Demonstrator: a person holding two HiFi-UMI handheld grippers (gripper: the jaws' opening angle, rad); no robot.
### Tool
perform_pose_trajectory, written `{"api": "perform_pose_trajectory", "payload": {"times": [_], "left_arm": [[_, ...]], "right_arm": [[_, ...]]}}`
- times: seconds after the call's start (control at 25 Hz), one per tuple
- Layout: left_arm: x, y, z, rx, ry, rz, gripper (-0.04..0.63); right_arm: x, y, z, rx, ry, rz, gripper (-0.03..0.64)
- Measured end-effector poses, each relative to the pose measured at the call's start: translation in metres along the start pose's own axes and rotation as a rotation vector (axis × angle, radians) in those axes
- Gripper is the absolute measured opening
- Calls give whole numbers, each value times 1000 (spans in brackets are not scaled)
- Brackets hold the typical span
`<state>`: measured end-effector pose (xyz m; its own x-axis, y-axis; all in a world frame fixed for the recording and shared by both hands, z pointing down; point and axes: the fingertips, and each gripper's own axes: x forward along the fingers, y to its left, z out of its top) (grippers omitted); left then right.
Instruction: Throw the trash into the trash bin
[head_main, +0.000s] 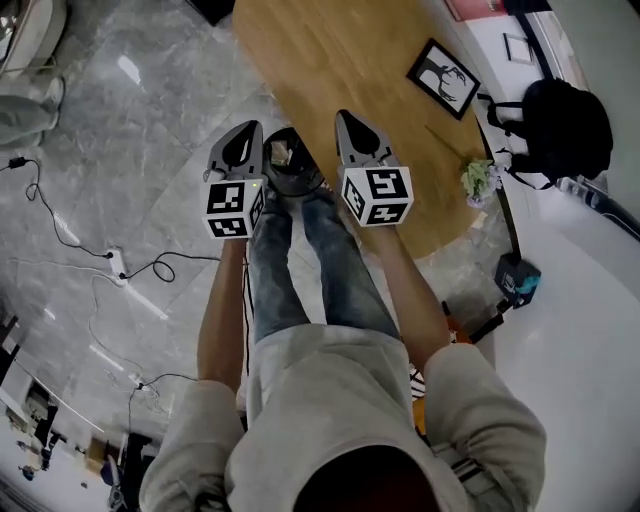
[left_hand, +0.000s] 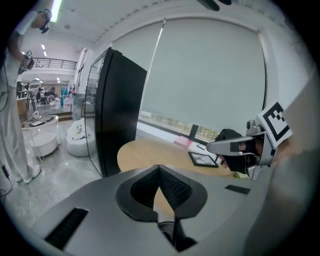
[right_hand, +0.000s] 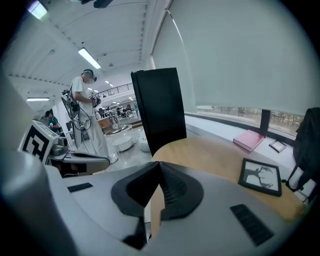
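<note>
Floor: grey, polished marble-look tiles (head_main: 150, 120) were laid throughout, and glare from the lights was reflected in them.
Table: a wooden table (head_main: 330, 60) with a rounded end was set against the window side.
Window: a pale roller blind (left_hand: 210, 75) was drawn down most of the way, and a strip of daylight (left_hand: 170, 122) was left at the bottom.
Cabinet: a tall black cabinet (left_hand: 117, 110) was stood at the table's end.
Ceiling: white, lit by strip lights (right_hand: 89, 58).
Table top: a black picture frame (head_main: 444, 77) was laid flat, with a pink book (right_hand: 248, 140) near the sill.
Ledge: a black backpack (head_main: 565, 125) was placed beside the table.
Cables: thin cables (head_main: 60, 230) were trailed across the tiles to a white power strip (head_main: 115, 262).
</note>
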<state>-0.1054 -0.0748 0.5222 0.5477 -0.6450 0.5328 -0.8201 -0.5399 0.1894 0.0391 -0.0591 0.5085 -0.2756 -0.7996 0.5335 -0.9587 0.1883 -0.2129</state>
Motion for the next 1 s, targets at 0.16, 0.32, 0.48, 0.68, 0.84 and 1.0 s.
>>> {"api": "perform_pose_trajectory", "payload": {"times": [0.16,0.32,0.48,0.68,0.84,1.0], "left_arm": [[-5,-2,65,40,-69,-6,17],[-28,-8,123,64,-121,-6,17],[-55,2,174,80,-164,21,17],[-82,17,229,88,-221,58,17],[-100,22,267,94,-266,67,17],[-120,15,285,87,-282,70,17]], "right_arm": [[-8,-1,60,-22,-84,-3,29],[-29,1,108,-33,-136,-10,28],[-50,8,152,-53,-170,-11,29],[-73,4,208,-65,-223,-11,29],[-87,-1,250,-104,-252,-25,29],[-110,-8,278,-113,-272,-37,29]]}}
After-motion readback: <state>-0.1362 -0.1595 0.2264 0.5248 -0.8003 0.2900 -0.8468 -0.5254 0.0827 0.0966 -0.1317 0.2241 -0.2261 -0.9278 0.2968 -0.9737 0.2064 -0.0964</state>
